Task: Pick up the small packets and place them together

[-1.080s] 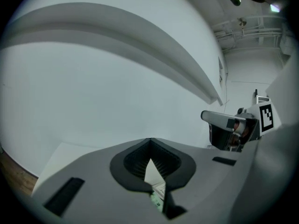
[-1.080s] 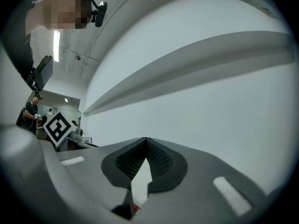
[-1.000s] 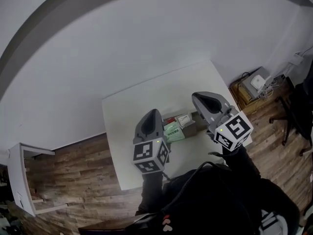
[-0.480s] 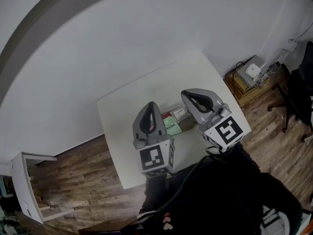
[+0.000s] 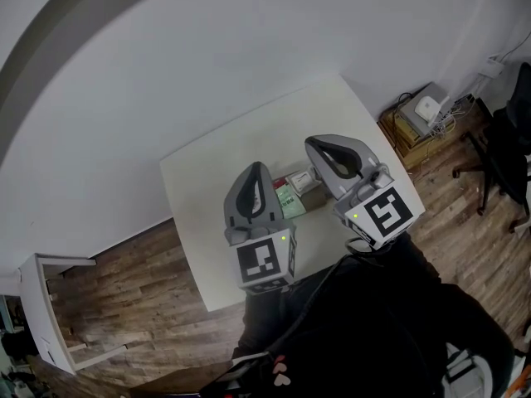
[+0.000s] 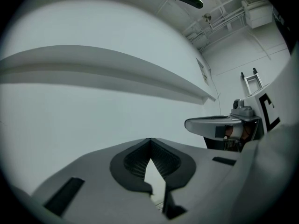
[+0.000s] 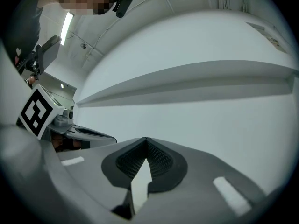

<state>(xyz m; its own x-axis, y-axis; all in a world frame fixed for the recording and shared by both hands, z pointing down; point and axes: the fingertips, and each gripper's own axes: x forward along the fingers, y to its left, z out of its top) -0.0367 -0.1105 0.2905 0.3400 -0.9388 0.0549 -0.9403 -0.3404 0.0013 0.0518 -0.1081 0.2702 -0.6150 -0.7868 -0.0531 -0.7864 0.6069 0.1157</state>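
Observation:
Several small packets lie bunched on the white table (image 5: 216, 172) in the head view: a green packet (image 5: 289, 202), a red one (image 5: 279, 184), a white one (image 5: 302, 178) and a brown box (image 5: 314, 196). My left gripper (image 5: 257, 167) hovers over the table to their left, shut and holding nothing. To their right my right gripper (image 5: 314, 144) is also shut and empty. In the left gripper view the jaw tips meet at the left gripper (image 6: 150, 139), facing a bare wall. The right gripper (image 7: 145, 139) shows the same in its own view. Part of the packets is hidden behind both grippers.
Wooden floor surrounds the table. A white shelf unit (image 5: 37, 305) stands at the lower left. A low brown cabinet with a white device (image 5: 417, 118) and a black chair (image 5: 510, 152) are to the right. The wall runs behind the table.
My left gripper has risen and rolled a little, so its marker cube looks larger. The right gripper has barely shifted. The packets lie as before.

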